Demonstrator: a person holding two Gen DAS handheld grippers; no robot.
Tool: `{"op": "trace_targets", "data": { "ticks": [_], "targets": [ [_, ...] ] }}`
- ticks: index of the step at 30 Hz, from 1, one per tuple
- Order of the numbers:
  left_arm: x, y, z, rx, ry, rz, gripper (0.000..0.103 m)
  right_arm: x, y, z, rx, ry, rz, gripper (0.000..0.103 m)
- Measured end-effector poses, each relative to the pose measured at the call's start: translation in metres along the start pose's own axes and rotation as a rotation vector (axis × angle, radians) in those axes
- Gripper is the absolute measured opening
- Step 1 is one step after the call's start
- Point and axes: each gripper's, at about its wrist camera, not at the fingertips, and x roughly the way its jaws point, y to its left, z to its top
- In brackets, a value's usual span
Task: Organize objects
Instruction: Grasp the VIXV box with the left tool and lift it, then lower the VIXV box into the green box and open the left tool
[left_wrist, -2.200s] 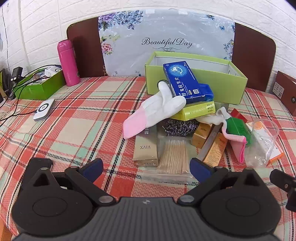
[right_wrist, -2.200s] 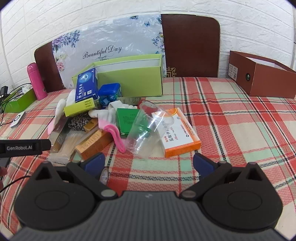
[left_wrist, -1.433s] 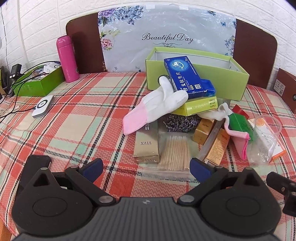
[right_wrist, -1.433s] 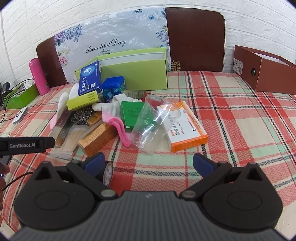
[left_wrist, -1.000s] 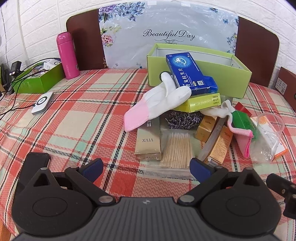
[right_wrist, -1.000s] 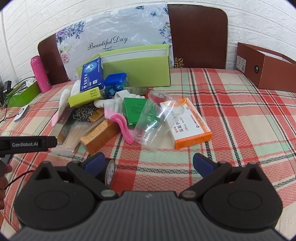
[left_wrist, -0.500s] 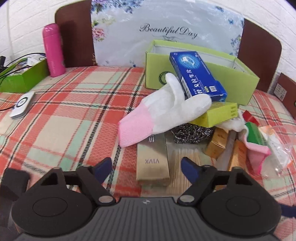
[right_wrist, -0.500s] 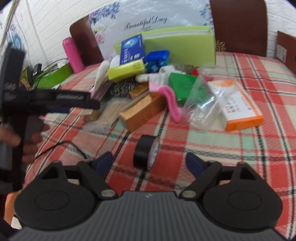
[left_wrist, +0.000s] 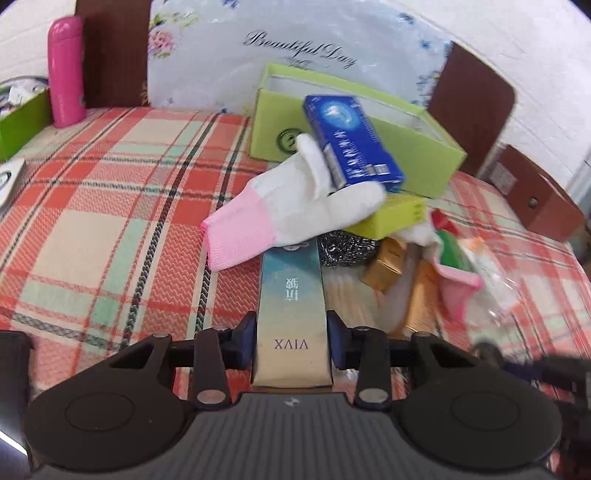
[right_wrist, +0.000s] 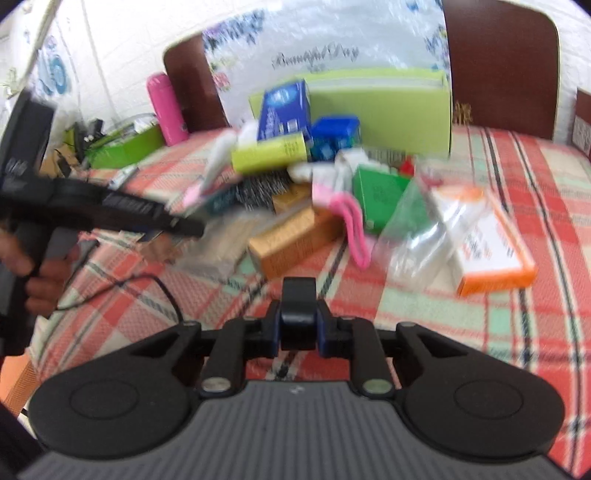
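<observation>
A long gold and teal VIVX box (left_wrist: 291, 288) lies at the near edge of the pile, its far end under a white and pink glove (left_wrist: 295, 210). My left gripper (left_wrist: 291, 343) is closing, and both blue pads press the sides of the box's near end. A black tape roll (right_wrist: 298, 295) stands on edge on the plaid tablecloth (right_wrist: 424, 314). My right gripper (right_wrist: 298, 332) is closing too, its pads tight against the roll's two faces. In the right wrist view the left gripper (right_wrist: 184, 225) reaches in from the left, held by a hand (right_wrist: 22, 266).
Behind the pile stands an open green box (left_wrist: 406, 147) with a blue carton (left_wrist: 351, 147) leaning on it. A steel scourer (left_wrist: 343, 247), a gold box (right_wrist: 295, 236), a clear cup (right_wrist: 417, 229) and an orange-white carton (right_wrist: 491, 243) lie around. A pink bottle (left_wrist: 66, 74) stands far left.
The left gripper moved forward to the pile and closed onto the VIVX box. The right gripper tilted down and leftward and closed onto the black tape roll.
</observation>
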Motion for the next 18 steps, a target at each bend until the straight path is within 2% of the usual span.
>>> {"op": "trace_targets", "data": {
  "ticks": [2, 6, 11, 14, 18],
  "targets": [
    [-0.021, -0.002, 0.004, 0.019, -0.031, -0.052, 0.041, -0.013, -0.003, 0.016, -0.014, -0.070, 0.023, 0.018],
    [-0.054, -0.006, 0.033, 0.012, -0.155, -0.171, 0.041, -0.022, -0.013, 0.058, -0.066, -0.182, 0.012, 0.018],
    [-0.072, -0.023, 0.089, 0.016, -0.349, -0.231, 0.041, -0.009, -0.026, 0.113, -0.113, -0.276, -0.039, 0.018],
    [-0.054, -0.039, 0.127, 0.019, -0.401, -0.197, 0.041, 0.017, -0.034, 0.147, -0.103, -0.285, -0.076, 0.018],
    [0.009, -0.053, 0.176, 0.035, -0.361, -0.088, 0.041, 0.073, -0.052, 0.184, -0.046, -0.221, -0.114, 0.018]
  ]
}}
